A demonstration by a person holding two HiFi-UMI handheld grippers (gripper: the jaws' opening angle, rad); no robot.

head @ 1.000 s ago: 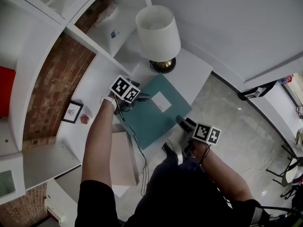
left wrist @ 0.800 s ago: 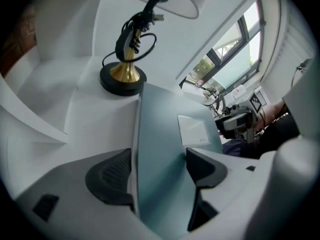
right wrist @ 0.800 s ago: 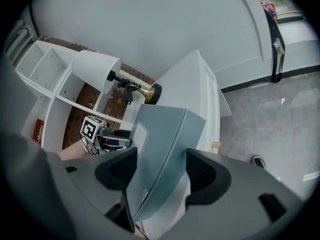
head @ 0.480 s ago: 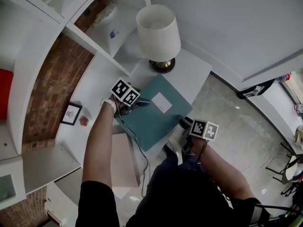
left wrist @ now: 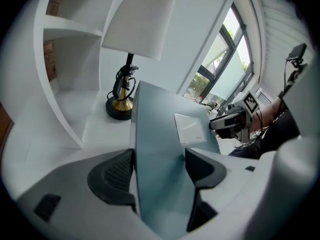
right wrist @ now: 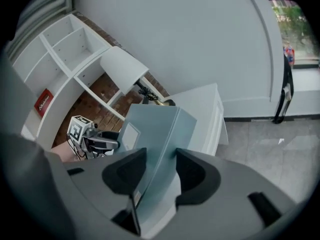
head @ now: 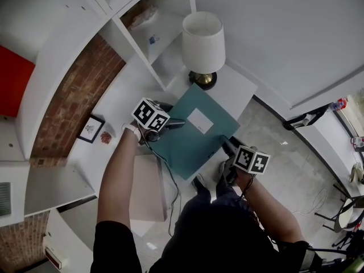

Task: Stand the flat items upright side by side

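Fingers (left wrist: 112, 176) of both grippers now clamp the large teal folder (head: 190, 147), the left gripper (head: 172, 122) at its far edge and the right gripper (head: 230, 146), jaws just closed in, at its near corner, raising it off the white cabinet (head: 238, 87) for tipping upright.

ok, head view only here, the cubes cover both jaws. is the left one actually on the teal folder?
Observer: Yes. The left gripper view shows the left gripper with both jaws pressed on the folder, one on each face.
Operator: And the right?
Observer: The right gripper has just been closing its jaws. The folder's opposite edge is between them, and both jaws touch it.
Operator: Anything near the lamp I can't see?
Observer: The lamp has its cord bundled round the stem under the shade, just behind the folder's far edge.
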